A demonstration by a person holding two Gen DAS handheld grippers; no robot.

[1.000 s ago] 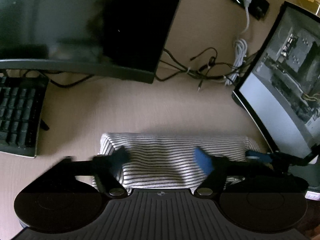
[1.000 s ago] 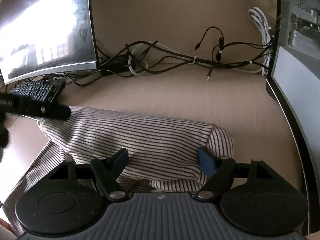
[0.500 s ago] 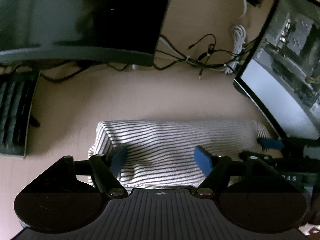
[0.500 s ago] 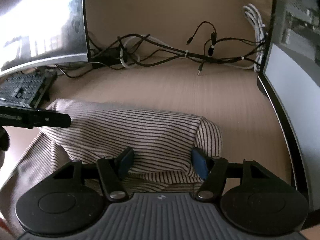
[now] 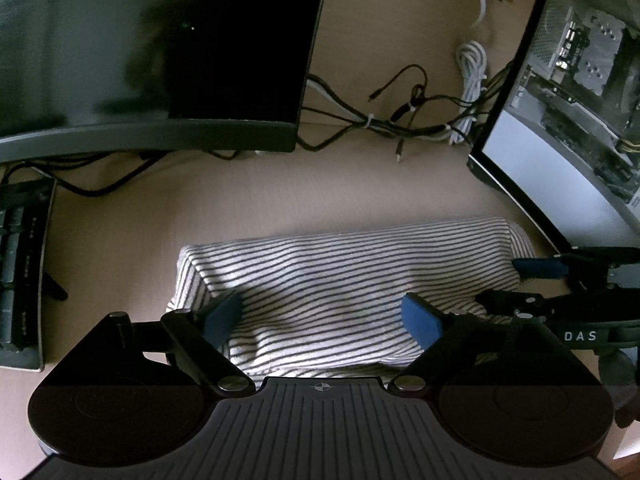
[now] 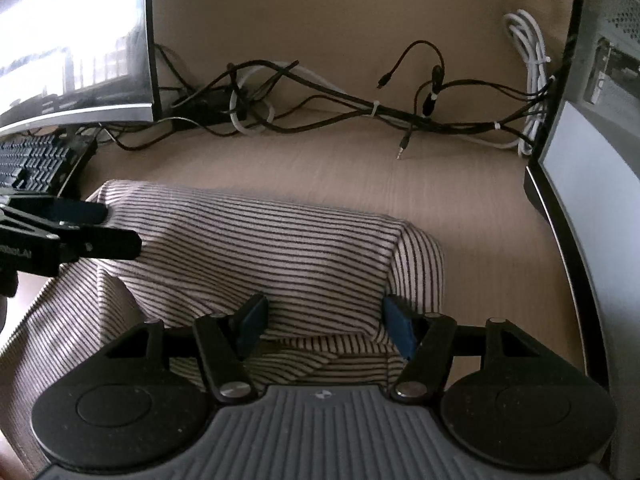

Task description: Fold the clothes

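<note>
A tan desk [image 6: 460, 204] carries a folded striped garment [image 6: 260, 248], keyboard [image 6: 32, 160], monitors [image 5: 160, 60] and tangled cables [image 6: 360, 108].

The shirt [image 5: 344, 280] lay on the desk [image 5: 280, 196]. A screen [image 5: 152, 52] and wires [image 5: 384, 120] sat behind it, a keyboard [image 5: 20, 272] left, a computer [image 5: 576, 92] right.

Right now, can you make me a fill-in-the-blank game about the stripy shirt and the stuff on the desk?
1. The shirt has a pattern of ____.
2. The pads on the left gripper are the colour ____.
3. Both the left gripper and the right gripper have their jaws ____.
4. The keyboard is the colour ____.

Missing words: stripes; blue; open; black
</note>
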